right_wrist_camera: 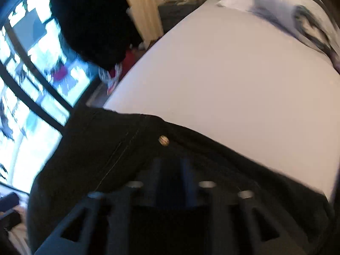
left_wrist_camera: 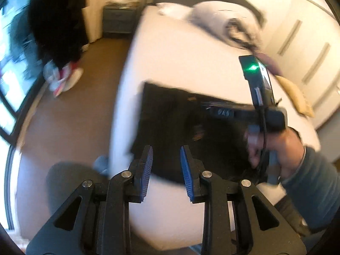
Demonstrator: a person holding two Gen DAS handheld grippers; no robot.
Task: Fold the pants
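Note:
The black pants (left_wrist_camera: 176, 125) lie folded near the corner of the white bed (left_wrist_camera: 180, 59). My left gripper (left_wrist_camera: 166, 155) is open and empty, hovering just above the pants' near edge. The right gripper's body, with a green light, shows in the left wrist view (left_wrist_camera: 261, 97), held by a hand over the pants' right side. In the right wrist view the pants (right_wrist_camera: 119, 148) with a brass button (right_wrist_camera: 163, 140) fill the foreground. My right gripper (right_wrist_camera: 170, 165) is blurred and its fingers sit in the black cloth; whether they clamp it is unclear.
A rolled white duvet (left_wrist_camera: 223, 21) lies at the bed's head. A yellow cushion (left_wrist_camera: 295, 95) lies at the bed's right edge. Brown floor (left_wrist_camera: 70, 114), shoes (left_wrist_camera: 63, 78), a dark hanging garment (left_wrist_camera: 57, 19) and a big window (right_wrist_camera: 31, 85) are on the left.

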